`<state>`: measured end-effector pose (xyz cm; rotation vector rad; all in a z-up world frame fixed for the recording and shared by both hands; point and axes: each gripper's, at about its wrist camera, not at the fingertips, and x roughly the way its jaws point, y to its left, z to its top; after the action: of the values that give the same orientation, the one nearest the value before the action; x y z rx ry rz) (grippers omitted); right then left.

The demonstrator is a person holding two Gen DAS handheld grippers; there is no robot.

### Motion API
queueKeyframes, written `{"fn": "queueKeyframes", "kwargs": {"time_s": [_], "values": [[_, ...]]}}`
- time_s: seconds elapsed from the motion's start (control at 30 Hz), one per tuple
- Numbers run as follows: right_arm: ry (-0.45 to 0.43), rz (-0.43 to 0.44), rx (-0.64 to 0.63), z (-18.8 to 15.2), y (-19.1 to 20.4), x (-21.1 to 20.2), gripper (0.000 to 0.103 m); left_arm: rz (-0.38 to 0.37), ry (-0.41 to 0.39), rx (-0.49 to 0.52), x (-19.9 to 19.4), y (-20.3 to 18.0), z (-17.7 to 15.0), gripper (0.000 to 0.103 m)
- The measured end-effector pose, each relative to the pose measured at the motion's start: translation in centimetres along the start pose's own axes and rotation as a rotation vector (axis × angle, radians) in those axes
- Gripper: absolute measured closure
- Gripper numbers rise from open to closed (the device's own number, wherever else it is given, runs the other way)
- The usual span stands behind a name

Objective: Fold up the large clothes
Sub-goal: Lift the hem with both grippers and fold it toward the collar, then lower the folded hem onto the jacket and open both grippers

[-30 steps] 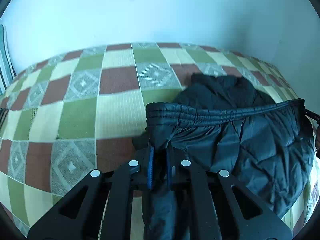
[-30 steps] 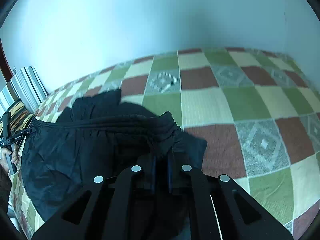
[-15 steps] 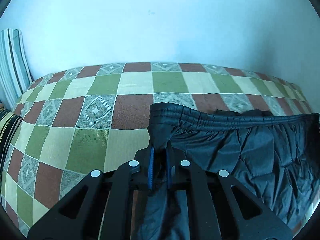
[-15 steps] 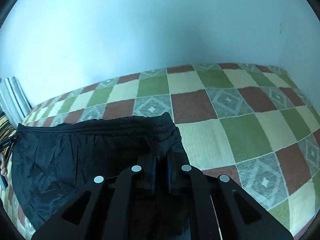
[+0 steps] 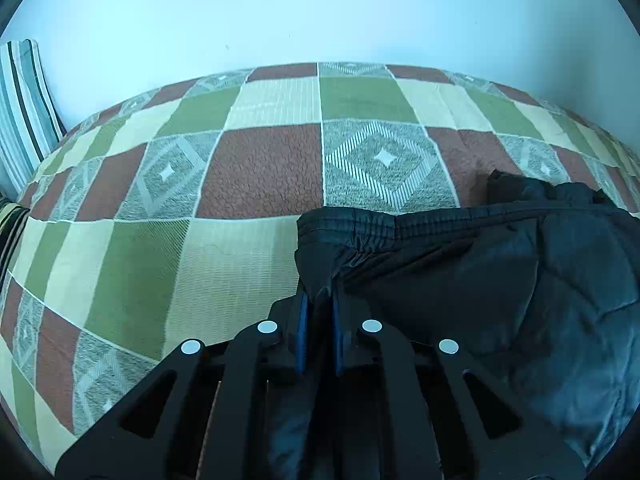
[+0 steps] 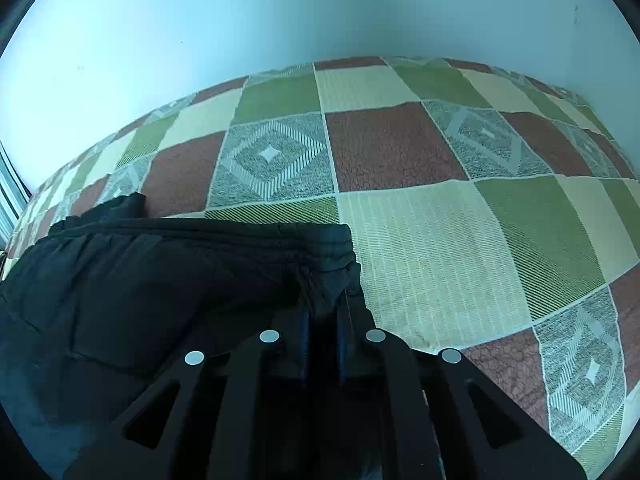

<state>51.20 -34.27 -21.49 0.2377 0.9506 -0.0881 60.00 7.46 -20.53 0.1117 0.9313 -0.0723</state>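
Note:
A black quilted garment with an elastic waistband (image 5: 500, 272) lies stretched over a checkered bedspread (image 5: 248, 168). My left gripper (image 5: 319, 300) is shut on the waistband's left corner. In the right wrist view the same garment (image 6: 160, 280) spreads to the left, and my right gripper (image 6: 323, 312) is shut on the waistband's right corner. The waistband runs taut and straight between the two grippers. A bunched dark part of the garment (image 5: 532, 190) pokes out beyond the waistband.
The bedspread (image 6: 440, 160) of green, cream, brown and grey squares reaches to a pale wall (image 5: 320, 12) at the back. A striped pillow (image 5: 24, 100) stands at the left edge of the bed.
Both grippers have carried the waistband forward across the bed and lower, towards the wall. The garment now lies lower over the bedspread, and both grips have held.

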Motion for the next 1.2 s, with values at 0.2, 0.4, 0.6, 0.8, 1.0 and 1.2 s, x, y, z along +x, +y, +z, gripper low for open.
{"fn": "queueKeyframes", "kwargs": {"time_s": [0.2,0.4,0.6,0.8,1.0,1.2], "values": [[0.004,0.01,0.017,-0.3,-0.2,0.9,0.088,-0.019,-0.004,-0.038,1.4,0.4,-0.7,0.09],[0.009,-0.015,0.012,0.0,0.1,0.4,0.081,0.043,-0.013,-0.058,0.3,0.6,-0.3,0.068],[-0.04,-0.111,0.028,0.0,1.6,-3.5,0.071,0.082,-0.063,-0.123,-5.1,0.8,-1.0,0.06],[-0.143,0.024,0.069,-1.5,7.6,-8.0,0.071,-0.047,-0.165,-0.073,-11.1,-6.1,-2.0,0.049],[-0.137,0.085,-0.012,-2.7,14.7,-6.3,0.056,-0.094,-0.133,-0.064,-8.9,-12.8,-3.5,0.049],[-0.073,-0.003,-0.063,-4.7,15.6,-1.8,0.048,-0.06,-0.09,-0.065,-4.8,-13.4,-5.2,0.046]]}}
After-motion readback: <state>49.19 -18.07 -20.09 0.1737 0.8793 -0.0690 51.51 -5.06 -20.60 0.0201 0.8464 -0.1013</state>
